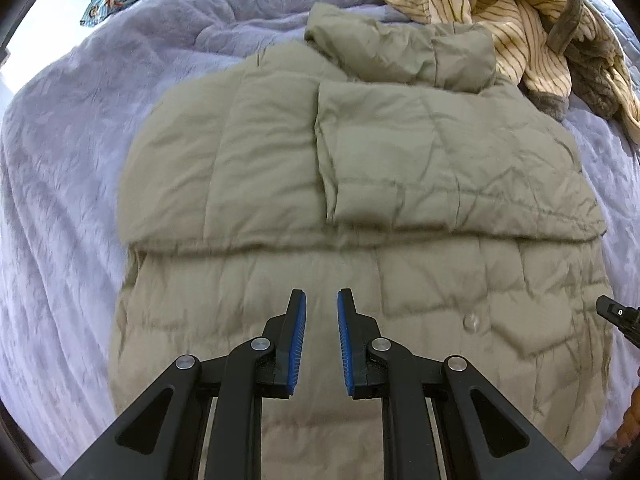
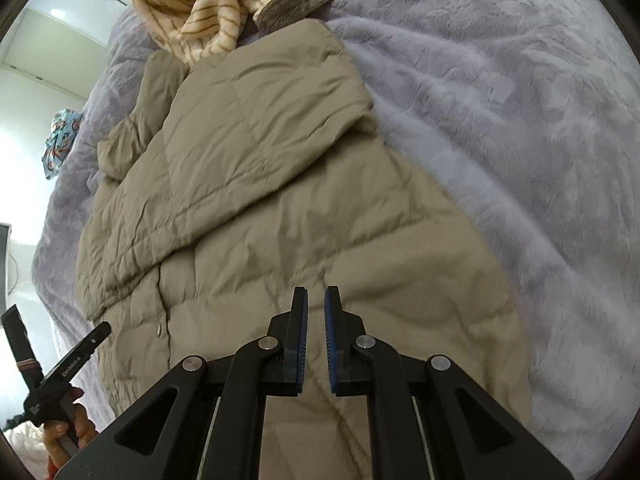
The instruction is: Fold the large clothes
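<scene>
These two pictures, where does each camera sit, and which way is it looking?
Left wrist view: rides on the left gripper, looks steeply down at the tan quilted coat on the purple blanket; only its own fingers show, empty.
Right wrist view: rides on the right gripper, looks down at the same coat; a hand holding the other tool shows at left.
Both share the coat, blanket and striped garment.

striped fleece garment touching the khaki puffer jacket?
Touching. Right wrist view: the striped fleece garment lies over the far edge of the khaki puffer jacket, no blanket visible between them.
</scene>
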Motion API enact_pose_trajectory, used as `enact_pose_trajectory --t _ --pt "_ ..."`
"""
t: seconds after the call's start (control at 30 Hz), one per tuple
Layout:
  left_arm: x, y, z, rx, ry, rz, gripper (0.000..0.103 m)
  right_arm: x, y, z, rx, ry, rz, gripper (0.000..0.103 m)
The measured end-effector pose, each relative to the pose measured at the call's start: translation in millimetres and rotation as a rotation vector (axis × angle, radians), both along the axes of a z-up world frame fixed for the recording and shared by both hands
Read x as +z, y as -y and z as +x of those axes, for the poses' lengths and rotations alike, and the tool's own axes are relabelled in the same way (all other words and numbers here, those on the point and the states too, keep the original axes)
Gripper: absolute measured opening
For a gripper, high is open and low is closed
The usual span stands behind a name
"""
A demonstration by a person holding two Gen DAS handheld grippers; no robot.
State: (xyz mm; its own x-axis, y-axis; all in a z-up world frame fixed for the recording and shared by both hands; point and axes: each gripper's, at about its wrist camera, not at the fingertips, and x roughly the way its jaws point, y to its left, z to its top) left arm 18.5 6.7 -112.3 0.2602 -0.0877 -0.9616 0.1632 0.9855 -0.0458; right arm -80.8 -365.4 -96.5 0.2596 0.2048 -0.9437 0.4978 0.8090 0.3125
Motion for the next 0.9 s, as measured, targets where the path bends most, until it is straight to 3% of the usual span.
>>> enact_pose_trajectory --t 0.13,0.17,0.23,0.3,0.6,0.63,0.7,0.73,0.9 --pt "-3 -1 -15 0.009 -0.007 0.041 0.019 1 -11 -6 0.026 -0.003 0.018 0.01" --pt "-4 -1 -18 0.009 -0.011 0.05 0.025 1 -13 -7 0.03 -0.003 0.019 0.01" --pt "-3 -3 -25 0.031 -0.014 0.057 0.101 2 -17 -9 0.041 -0.005 0.026 0.01" --pt "7 -5 -35 0.063 0.038 0.055 0.103 3 -20 -11 0.049 -0.007 0.033 0.01" --pt "13 -8 -55 0.071 0.021 0.054 0.103 2 -31 -22 0.086 -0.024 0.062 0.012" --pt "14 -9 -58 0.072 0.022 0.054 0.103 2 -33 -24 0.094 -0.024 0.065 0.016" --pt "15 -10 -60 0.07 0.018 0.055 0.103 2 -35 -28 0.096 -0.023 0.066 0.054" --pt "15 -11 -61 0.069 0.014 0.056 0.103 3 -37 -30 0.097 -0.012 0.069 0.06" --pt "11 -22 -74 0.058 0.005 0.053 0.103 3 -51 -39 0.12 -0.014 0.059 0.064"
